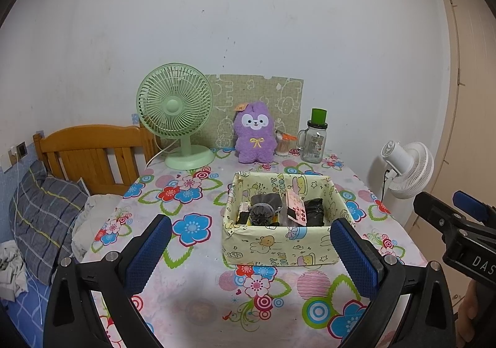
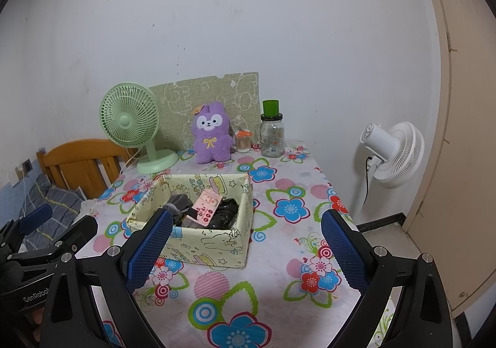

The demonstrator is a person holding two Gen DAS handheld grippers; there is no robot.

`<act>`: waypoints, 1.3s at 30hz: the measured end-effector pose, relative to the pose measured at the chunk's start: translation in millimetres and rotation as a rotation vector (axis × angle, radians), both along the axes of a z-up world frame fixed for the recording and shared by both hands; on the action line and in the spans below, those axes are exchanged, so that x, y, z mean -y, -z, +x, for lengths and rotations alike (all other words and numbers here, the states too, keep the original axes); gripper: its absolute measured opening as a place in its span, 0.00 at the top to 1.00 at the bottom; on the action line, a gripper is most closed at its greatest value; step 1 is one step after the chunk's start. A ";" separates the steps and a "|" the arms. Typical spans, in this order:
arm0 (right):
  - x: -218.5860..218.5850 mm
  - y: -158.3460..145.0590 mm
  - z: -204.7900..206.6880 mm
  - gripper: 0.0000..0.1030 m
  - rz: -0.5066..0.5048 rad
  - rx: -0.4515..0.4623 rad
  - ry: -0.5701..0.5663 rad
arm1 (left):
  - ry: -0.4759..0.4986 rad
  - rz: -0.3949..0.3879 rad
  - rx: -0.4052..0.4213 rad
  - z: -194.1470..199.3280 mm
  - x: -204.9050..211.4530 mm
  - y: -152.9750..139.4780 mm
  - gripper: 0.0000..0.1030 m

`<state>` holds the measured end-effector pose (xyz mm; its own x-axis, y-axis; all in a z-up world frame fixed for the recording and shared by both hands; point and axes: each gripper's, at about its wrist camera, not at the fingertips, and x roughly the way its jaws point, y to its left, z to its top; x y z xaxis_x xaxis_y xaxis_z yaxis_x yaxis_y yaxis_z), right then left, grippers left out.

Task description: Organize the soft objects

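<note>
left gripper point(image 1: 251, 242) hovers empty over the bench point(image 1: 192, 286), jaws wide apart. the purple plush point(image 1: 254, 134) sits upright at the back, well apart from the fabric box point(image 1: 279, 250) of dark soft bundles. right gripper point(image 2: 245, 242) also gapes empty. likely an opening or closing step; next would be reaching for the plush. the box's contents are jumbled and hard to identify.

Left gripper point(image 1: 251, 250): my black frame, blue textured pads point(image 1: 148, 255), silver screws.
Right gripper point(image 2: 246, 250): I see the same black build, blue pads point(image 2: 344, 252).
Markings: white "GenRobot" lettering.
</note>
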<state>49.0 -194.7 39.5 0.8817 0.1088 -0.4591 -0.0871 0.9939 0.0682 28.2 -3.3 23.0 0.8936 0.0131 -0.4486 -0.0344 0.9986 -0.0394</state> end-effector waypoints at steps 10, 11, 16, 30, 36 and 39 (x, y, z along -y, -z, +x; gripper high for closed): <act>0.1 -0.2 0.3 0.05 0.001 0.000 0.001 | -0.002 0.001 -0.004 1.4 -0.3 1.9 0.00; -0.6 0.9 0.9 0.05 0.002 0.000 0.000 | -0.002 0.001 -0.004 1.5 -0.2 2.4 0.00; -1.1 1.6 1.0 0.05 0.002 0.001 0.000 | -0.001 0.001 -0.003 1.7 -0.1 2.4 0.00; -1.0 1.4 1.5 0.05 0.002 0.001 0.000 | 0.004 0.012 -0.003 1.9 1.3 5.7 0.00; -1.3 2.2 1.6 0.05 0.003 0.001 0.000 | 0.006 0.012 -0.003 2.1 1.4 6.0 0.00; -1.3 2.2 1.8 0.05 0.003 0.001 0.000 | 0.006 0.012 -0.004 2.3 1.4 5.9 0.00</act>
<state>50.8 -193.5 37.3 0.8820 0.1101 -0.4583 -0.0872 0.9937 0.0709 30.5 -4.7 17.1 0.8921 0.0130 -0.4516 -0.0284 0.9992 -0.0273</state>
